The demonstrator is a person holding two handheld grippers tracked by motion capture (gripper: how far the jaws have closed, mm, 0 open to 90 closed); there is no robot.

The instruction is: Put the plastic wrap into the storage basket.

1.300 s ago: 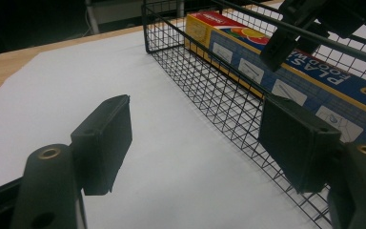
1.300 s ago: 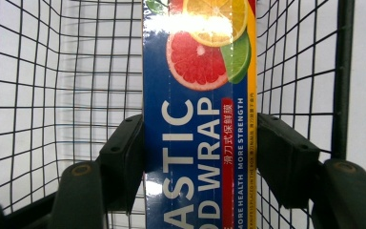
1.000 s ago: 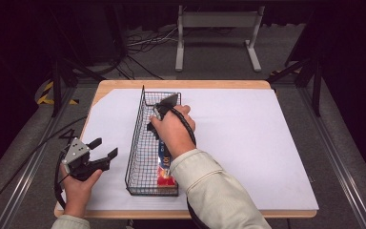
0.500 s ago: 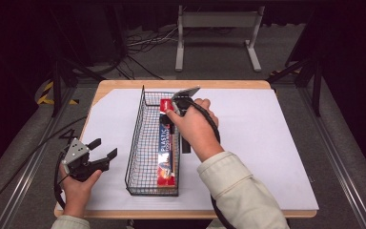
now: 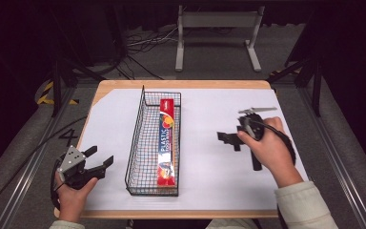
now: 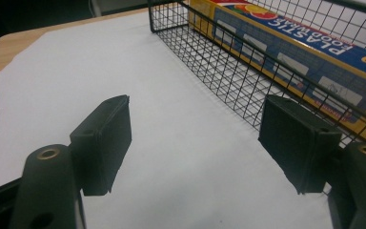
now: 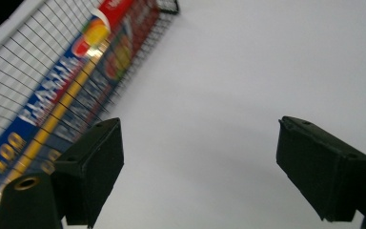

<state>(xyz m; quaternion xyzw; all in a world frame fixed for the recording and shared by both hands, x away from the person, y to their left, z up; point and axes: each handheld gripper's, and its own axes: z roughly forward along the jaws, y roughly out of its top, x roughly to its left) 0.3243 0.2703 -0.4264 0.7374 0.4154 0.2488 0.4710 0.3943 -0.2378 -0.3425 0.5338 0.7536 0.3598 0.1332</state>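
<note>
Since a moment ago, my right gripper [image 5: 225, 138] has left the basket and slid out over the white sheet [image 5: 209, 157] to the right — its jaws have just been opening, with nothing between them. On the table [image 5: 181, 84] the sheet covers most of the top. I see the long wire basket [image 5: 134, 143] standing left of the middle, and the plastic wrap box [image 5: 166, 143] lies flat inside it, along its right wall. My left gripper [image 5: 102, 160] hangs near the basket's near left corner — its jaws wide apart and holding nothing.
</note>
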